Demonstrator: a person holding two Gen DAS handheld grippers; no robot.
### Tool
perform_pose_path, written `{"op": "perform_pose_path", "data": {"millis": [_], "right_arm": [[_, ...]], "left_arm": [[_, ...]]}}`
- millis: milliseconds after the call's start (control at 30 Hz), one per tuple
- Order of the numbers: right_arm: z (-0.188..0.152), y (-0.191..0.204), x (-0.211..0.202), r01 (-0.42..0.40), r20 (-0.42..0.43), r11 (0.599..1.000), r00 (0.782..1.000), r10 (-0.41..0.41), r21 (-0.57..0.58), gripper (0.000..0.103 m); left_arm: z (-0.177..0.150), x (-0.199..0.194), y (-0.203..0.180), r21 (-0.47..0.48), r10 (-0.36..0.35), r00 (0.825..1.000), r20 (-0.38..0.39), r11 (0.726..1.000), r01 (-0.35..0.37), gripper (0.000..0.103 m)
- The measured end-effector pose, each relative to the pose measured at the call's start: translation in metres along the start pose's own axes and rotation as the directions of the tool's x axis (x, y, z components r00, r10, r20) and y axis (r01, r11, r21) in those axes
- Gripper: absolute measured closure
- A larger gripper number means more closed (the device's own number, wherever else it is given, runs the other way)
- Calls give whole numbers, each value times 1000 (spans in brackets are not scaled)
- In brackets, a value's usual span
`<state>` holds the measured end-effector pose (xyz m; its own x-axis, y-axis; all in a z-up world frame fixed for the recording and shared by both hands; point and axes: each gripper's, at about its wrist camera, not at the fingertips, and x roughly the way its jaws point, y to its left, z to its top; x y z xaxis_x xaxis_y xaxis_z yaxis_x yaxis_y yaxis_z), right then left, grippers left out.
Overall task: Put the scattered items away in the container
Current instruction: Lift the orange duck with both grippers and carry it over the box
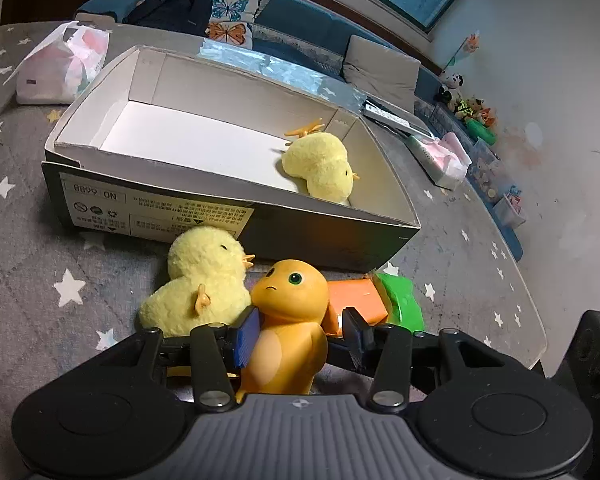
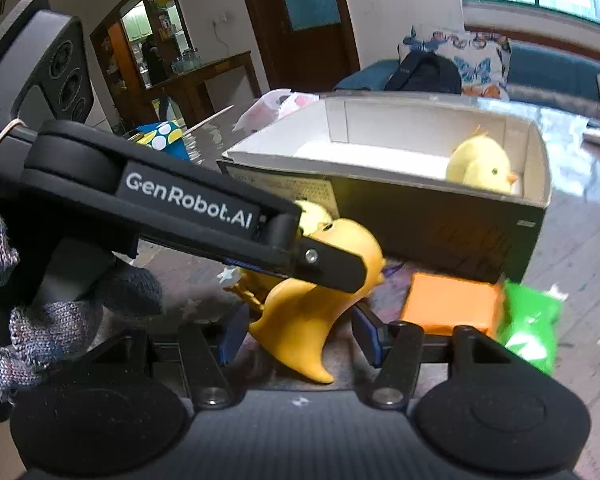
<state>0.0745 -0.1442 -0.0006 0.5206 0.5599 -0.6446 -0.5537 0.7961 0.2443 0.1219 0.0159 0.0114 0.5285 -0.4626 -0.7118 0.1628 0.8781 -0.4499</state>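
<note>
The orange toy figure (image 1: 288, 328) stands on the star-patterned surface (image 1: 28, 264) at the lower middle of the left wrist view, just in front of the open cardboard box (image 1: 236, 228). The left gripper (image 1: 300, 336) has its fingers (image 1: 247, 336) spread wide around the figure; the left blue pad touches its side, while the right pad stands apart.

In the right wrist view, the right gripper (image 2: 300, 338) has its fingers partly apart on either side of the figure's tail, and no contact is visible. The left gripper crosses the figure diagonally, hiding its head.

A yellow plush chick (image 1: 198, 284) leans against the figure on the left. An orange block (image 1: 356, 300) and a green packet (image 1: 402, 300) lie to the right. Another chick (image 1: 320, 166) lies inside the box at its right end. A knitted-gloved hand (image 2: 40, 320) shows at lower left.
</note>
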Motion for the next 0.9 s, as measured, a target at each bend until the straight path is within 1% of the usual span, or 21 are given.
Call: {"op": "perform_pose_path", "data": {"millis": [200, 267, 367, 433, 500, 600, 733, 900], "right_arm": [[-4, -9, 6, -45, -9, 997, 999, 45, 66, 46], [-4, -11, 5, -50, -12, 997, 999, 51, 63, 49], [-3, -13, 0, -58, -21, 997, 998, 60, 48, 54], [0, -13, -3, -57, -28, 998, 998, 57, 24, 57], [0, -13, -5, -46, -33, 999, 998, 46, 6, 57], [2, -13, -11, -1, -24, 1000, 1000, 1, -11, 57], [-2, -12, -13, 2, -27, 1000, 1000, -2, -9, 56], [-3, -6, -9, -16, -16, 1000, 1000, 16, 9, 56]], "left_arm": [[0, 3, -2, -14, 13, 1000, -8, 1000, -13, 55], [1, 4, 0, -30, 14, 1000, -12, 999, -14, 58], [1, 4, 2, -54, 0, 1000, -22, 999, -2, 58], [1, 5, 2, -67, 4, 1000, -30, 998, -6, 58], [0, 6, 1, -67, 15, 999, -34, 998, -17, 58], [-1, 6, 2, -90, 18, 999, -31, 996, -20, 57], [-1, 8, 4, -139, 21, 999, -24, 990, -24, 56], [-3, 8, 0, -175, 52, 999, -9, 983, -53, 56]]}}
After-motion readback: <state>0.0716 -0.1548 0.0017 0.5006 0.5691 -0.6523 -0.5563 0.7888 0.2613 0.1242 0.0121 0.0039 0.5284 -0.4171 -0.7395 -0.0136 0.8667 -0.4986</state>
